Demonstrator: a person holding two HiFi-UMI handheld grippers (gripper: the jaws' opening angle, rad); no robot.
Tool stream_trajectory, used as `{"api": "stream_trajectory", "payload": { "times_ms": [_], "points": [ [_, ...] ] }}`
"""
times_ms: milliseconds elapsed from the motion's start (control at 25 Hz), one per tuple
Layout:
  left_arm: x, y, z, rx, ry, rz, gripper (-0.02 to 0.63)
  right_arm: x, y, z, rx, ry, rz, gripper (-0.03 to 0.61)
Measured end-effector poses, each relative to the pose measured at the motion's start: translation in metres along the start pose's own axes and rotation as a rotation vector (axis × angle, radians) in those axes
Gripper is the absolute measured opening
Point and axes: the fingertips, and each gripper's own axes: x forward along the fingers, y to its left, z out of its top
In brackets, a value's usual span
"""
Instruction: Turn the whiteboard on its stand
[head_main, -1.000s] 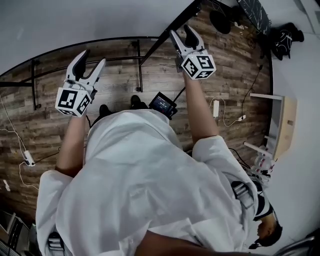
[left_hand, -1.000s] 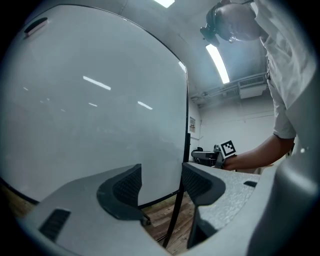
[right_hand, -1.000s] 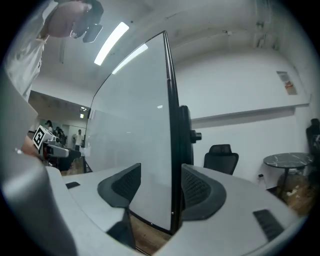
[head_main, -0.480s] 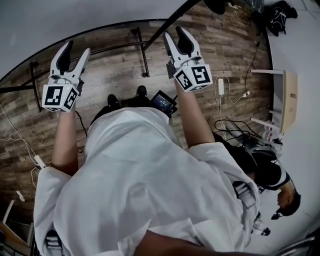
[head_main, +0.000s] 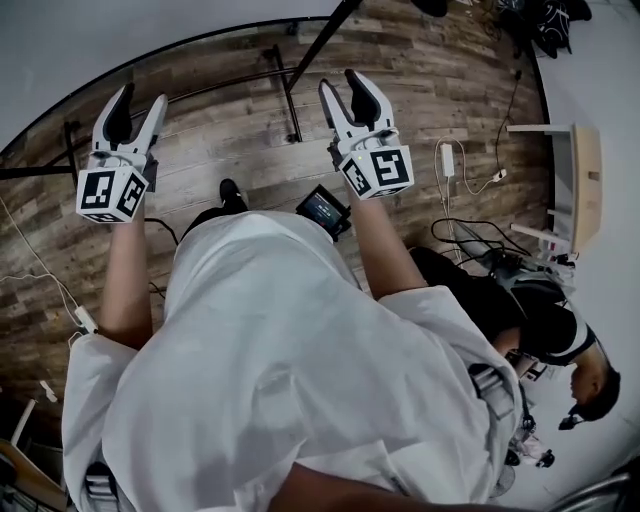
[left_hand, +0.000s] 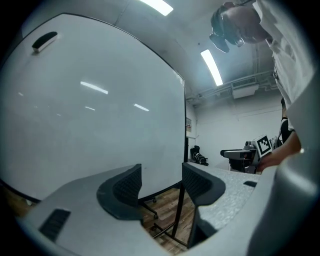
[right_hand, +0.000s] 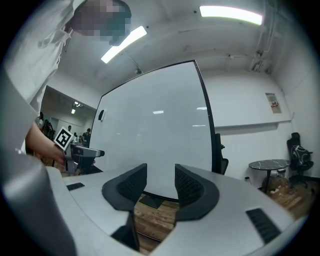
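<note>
Large white whiteboard on black metal stand fills frame's upper left, apart from both grippers; left gripper fingers wide, empty; right gripper fingers narrow, just been closing, nothing between.

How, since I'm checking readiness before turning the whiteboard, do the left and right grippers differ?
The left gripper holds its jaws wider apart. The right gripper shows a narrower gap, its jaws having just been closing. The whiteboard fills most of the left gripper view but takes up less of the right gripper view. Shared: both face the board, with nothing between their jaws and neither touching it.
</note>
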Motion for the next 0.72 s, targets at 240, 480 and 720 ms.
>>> {"api": "stream_trajectory", "payload": {
  "times_ms": [240, 480, 720],
  "points": [
    [-0.031, -0.056, -0.007, 0.015, 0.026, -0.042, 0.261, -0.062, 0.011, 0.001, 0.082, -0.045, -0.027, 0.173],
    [-0.070, -0.119, -0.024, 0.027, 0.069, -0.108, 0.261, -0.125, 0.026, 0.008, 0.061, -0.092, -0.080, 0.173],
    [-0.089, -0.137, -0.033, 0.007, 0.086, -0.111, 0.261, -0.145, 0.048, -0.009, 0.095, -0.062, -0.090, 0.173]
  ]
}}
